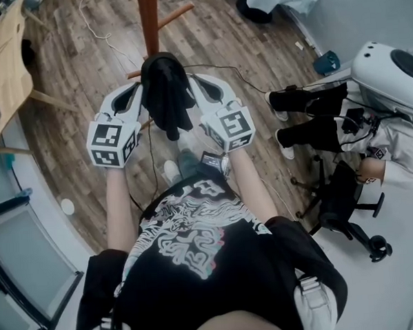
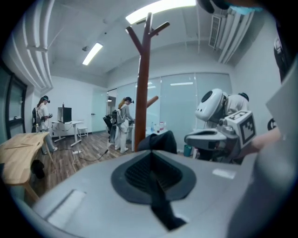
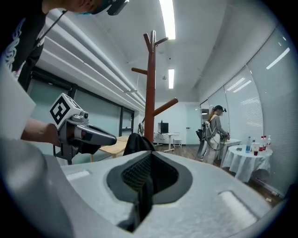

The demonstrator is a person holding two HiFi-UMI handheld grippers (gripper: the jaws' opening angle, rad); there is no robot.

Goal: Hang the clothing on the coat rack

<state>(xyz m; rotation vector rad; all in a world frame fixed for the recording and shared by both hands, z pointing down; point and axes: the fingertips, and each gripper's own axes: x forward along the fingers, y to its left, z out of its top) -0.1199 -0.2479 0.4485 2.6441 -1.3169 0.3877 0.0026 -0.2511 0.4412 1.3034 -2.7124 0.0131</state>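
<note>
Head view looks steeply down on a person in a black printed T-shirt who holds both tools out in front, over a wooden floor (image 1: 84,77). The left gripper (image 1: 139,95) and the right gripper (image 1: 197,89) point inward towards each other, with the black clothing (image 1: 167,94) bunched between their tips and hanging in a dark lump. The garment sits just in front of the brown pole of the coat rack (image 1: 148,19), with one of the rack's pegs sticking out to the right above it; I can't tell whether cloth and pole touch. From the left gripper view, that gripper is pressed together on a strip of the black cloth, which runs out along the seam between the jaws. The right gripper view shows the same thing there: jaws closed, pinching a fold of the black fabric, the rest heaped just beyond the tips with the rack rising behind. Off to the left stands a pale wooden bench (image 1: 1,68). To the right a person in dark trousers sits by a black office chair (image 1: 343,202). Further back in the room another person (image 3: 214,132) stands near a table with a white cloth (image 3: 247,162) and a few bottles on it
</note>
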